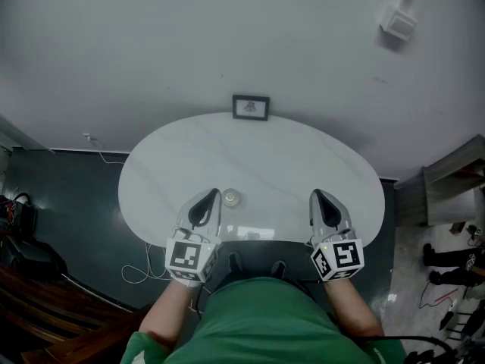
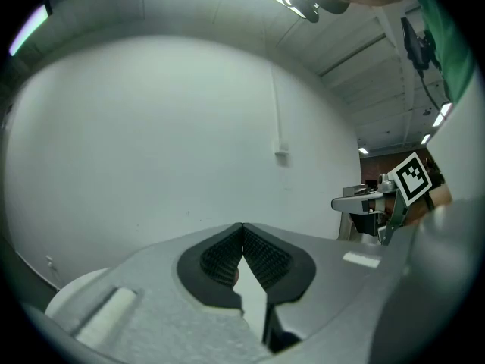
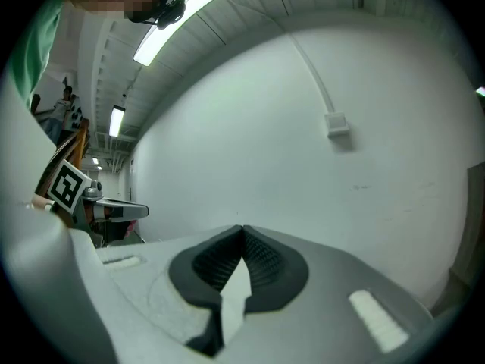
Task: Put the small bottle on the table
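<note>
The small bottle [image 1: 231,198], pale and round from above, stands on the white oval table [image 1: 303,158] near its front edge. My left gripper [image 1: 214,194] lies just left of it, with the jaws together and nothing between them; I cannot tell whether it touches the bottle. In the left gripper view the left gripper [image 2: 242,227] has its ribbed pads meeting at the tip, and the bottle is out of sight. My right gripper [image 1: 315,195] rests at the table's front right, also shut and empty. In its own view the right gripper [image 3: 242,230] has its pads closed.
A small dark picture frame [image 1: 251,108] stands at the table's far edge against the white wall. A wall box [image 1: 398,23] sits high on the right. Cables [image 1: 136,271] lie on the dark floor at left, and furniture [image 1: 455,184] stands at right.
</note>
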Demonstrator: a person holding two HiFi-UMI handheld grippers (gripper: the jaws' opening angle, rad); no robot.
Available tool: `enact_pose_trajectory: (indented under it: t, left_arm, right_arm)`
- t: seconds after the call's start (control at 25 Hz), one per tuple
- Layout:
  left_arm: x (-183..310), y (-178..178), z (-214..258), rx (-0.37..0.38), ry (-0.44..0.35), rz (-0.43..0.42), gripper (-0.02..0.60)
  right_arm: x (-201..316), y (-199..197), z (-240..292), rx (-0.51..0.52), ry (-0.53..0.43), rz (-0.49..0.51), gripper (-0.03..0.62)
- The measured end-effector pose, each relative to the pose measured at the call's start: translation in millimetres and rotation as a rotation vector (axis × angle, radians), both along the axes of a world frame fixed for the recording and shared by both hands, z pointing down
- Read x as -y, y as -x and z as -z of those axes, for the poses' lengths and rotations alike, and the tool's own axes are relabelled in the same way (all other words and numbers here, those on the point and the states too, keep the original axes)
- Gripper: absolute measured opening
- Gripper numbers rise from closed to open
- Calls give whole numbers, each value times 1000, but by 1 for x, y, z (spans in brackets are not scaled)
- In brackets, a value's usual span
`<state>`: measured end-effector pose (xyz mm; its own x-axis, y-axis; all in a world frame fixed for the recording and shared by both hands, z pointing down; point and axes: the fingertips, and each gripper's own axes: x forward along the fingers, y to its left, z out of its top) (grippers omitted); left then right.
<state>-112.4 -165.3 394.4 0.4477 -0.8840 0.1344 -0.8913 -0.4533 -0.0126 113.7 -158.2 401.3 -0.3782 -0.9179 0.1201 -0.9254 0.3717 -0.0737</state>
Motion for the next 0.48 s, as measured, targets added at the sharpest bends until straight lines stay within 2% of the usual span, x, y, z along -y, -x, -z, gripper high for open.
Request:
enact_pose_trajectory:
  t: [0.28, 0.48]
  left_arm:
    - [-3, -1, 9, 0, -24, 13, 11]
    - [-3, 2, 4, 1, -15, 34, 11]
  right_arm:
    - [-4, -2, 24, -2, -89, -7, 3]
    - [-7, -4, 28, -16, -99, -4, 3]
